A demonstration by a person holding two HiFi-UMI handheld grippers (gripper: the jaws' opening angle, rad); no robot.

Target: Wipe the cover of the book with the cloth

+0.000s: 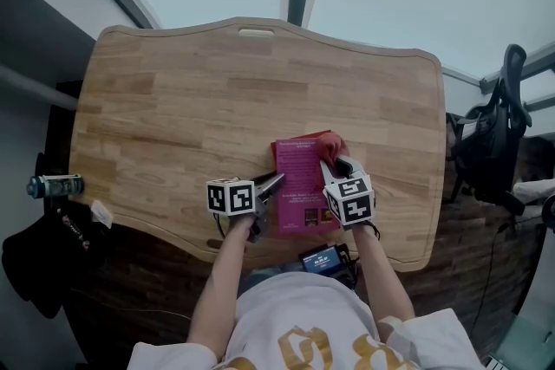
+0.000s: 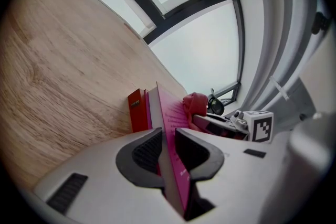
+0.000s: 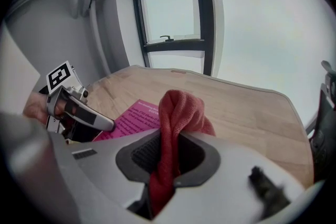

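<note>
1. Book (image 1: pixel 303 182): magenta cover up, flat on the table (image 1: pixel 191 100), lower centre of the head view, close to the near edge.
2. Cloth (image 1: pixel 335 146): red, bunched, at the book's upper right corner. Cannot tell whether it presses on the cover or just hangs over it.
3. Right gripper (image 1: pixel 333 167): at the book's right edge, jaws pinched on the cloth, with a wad sticking out past the tips.
4. Left gripper (image 1: pixel 272 184): at the book's left edge, jaws clamped on that edge, one on each face. Looks like it steadies the book.
5. Progress, my read: setup is done, with the cloth gripped, the book held and the cloth brought to the cover. The wiping is at its start or early. Nearly all of the cover lies bare below and left of the cloth, so most strokes are left. No dirt or wiped track shows, so I cannot tell how much is clean.
6. Left gripper view only: the book's edge runs between the pads, and a red part (image 2: pixel 137 110) sits beside the pages. Spine or second book, I cannot tell.
7. Right gripper view only: cloth folded between the pads, window (image 3: pixel 173 8) behind.
8. Head view only: whole layout, bottle (image 1: pixel 54 185) at far left off the table, chair (image 1: pixel 494 134) at right.
</note>
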